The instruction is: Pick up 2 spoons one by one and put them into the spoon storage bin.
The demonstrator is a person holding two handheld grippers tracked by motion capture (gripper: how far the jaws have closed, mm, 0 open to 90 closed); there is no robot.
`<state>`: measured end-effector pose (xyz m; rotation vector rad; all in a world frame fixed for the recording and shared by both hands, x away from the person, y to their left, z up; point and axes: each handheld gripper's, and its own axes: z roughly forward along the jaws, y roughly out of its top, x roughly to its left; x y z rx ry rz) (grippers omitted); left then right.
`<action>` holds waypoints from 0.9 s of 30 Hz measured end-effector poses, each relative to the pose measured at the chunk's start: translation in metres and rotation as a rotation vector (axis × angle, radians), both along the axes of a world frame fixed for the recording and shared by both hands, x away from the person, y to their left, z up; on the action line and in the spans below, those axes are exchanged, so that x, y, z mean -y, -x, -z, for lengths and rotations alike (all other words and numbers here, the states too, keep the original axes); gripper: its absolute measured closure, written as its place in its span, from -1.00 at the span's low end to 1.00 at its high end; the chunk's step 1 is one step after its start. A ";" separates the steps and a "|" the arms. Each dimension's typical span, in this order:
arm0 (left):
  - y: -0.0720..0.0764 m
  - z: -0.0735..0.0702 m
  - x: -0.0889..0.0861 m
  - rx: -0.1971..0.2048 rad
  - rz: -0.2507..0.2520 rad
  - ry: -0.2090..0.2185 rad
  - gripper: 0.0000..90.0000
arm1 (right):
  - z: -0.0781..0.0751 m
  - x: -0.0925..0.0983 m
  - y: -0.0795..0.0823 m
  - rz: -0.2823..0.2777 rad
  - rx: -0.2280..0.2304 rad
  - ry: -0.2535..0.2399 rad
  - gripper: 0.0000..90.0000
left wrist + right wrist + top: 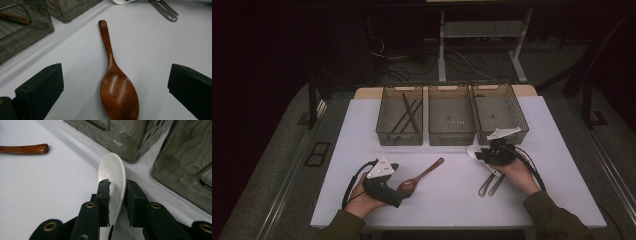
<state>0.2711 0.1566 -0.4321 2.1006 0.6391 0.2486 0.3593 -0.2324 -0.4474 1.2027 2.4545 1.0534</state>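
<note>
Your right gripper (117,202) clamps the white spoon (113,172) beside the bins (451,120); your left gripper (115,85), open, straddles the wooden spoon (117,90); metal utensils (491,184) lie near the worktop's front edge.

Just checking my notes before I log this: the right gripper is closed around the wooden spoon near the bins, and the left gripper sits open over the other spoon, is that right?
Not quite. The right gripper is closed around a white spoon, as the right gripper view shows. The wooden spoon is the one lying between the open jaws of the left gripper.

No readable text, label, brand, number or sign stands on anything here
</note>
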 end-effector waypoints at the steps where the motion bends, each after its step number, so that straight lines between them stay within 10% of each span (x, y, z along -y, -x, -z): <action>1: 0.000 0.000 0.000 0.000 -0.001 0.000 -1.00 | 0.000 0.000 0.000 -0.002 0.002 0.002 0.67; 27: -0.001 0.001 -0.004 0.002 0.002 0.023 -1.00 | -0.026 0.003 0.007 -0.004 0.082 -0.002 0.85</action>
